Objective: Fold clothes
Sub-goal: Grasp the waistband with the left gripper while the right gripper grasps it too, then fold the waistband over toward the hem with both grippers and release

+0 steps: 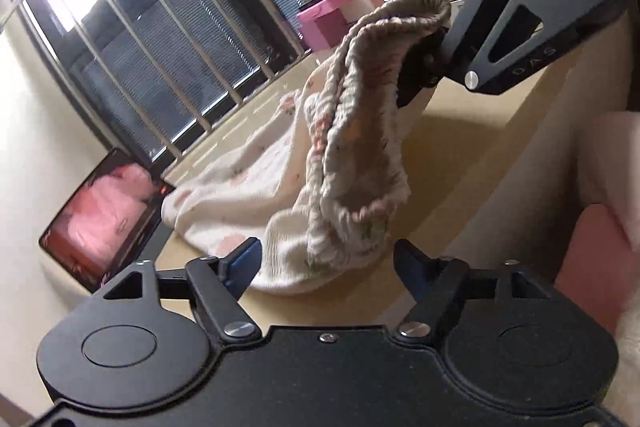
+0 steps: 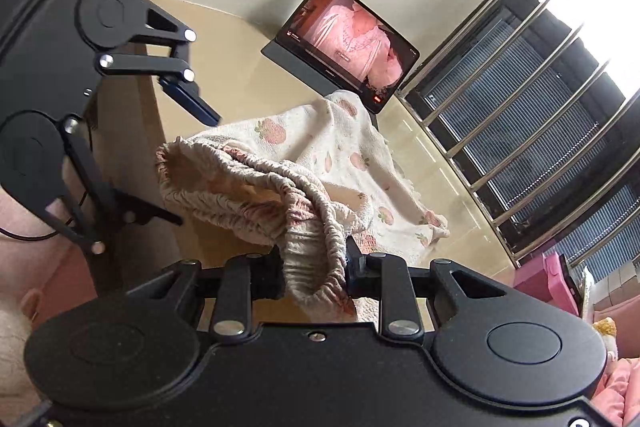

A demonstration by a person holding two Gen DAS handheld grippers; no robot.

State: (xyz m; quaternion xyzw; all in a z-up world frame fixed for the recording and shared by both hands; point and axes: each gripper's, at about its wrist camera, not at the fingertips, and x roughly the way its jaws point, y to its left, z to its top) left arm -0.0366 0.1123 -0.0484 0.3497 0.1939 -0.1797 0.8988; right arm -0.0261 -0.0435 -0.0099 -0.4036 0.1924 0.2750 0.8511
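One Gripper Holds the Waistband, the Other Stands Free

One soft garment [image 2: 304, 163], cream with a strawberry print and a gathered elastic waistband [image 2: 320, 267], is seen at the centre of both views. In the right wrist view the right gripper [image 2: 316, 275] is closed on that waistband at the lower centre of the frame, the band being pinched between the two jaws. The rest of the cloth is draped away toward the upper right and lies on the beige table [image 2: 224, 67], in front of a tablet [image 2: 348, 43] propped near the wall.

In the left wrist view the left gripper [image 1: 326, 263] is shown at the bottom of the frame with its jaws spread apart and nothing between them; the lower fold of the garment lies just beyond its fingertips [image 1: 244, 259].

The fabric is judged to be light, limp and crinkled, so no shape is kept unless it is supported. The ruched waistband is thought to be the firmest place for a hold, since the elastic bunches thickly and is unlikely to slip. A second hold on the opposite side of the band, or on the loose hem, would probably be needed before the cloth can be spread flat.
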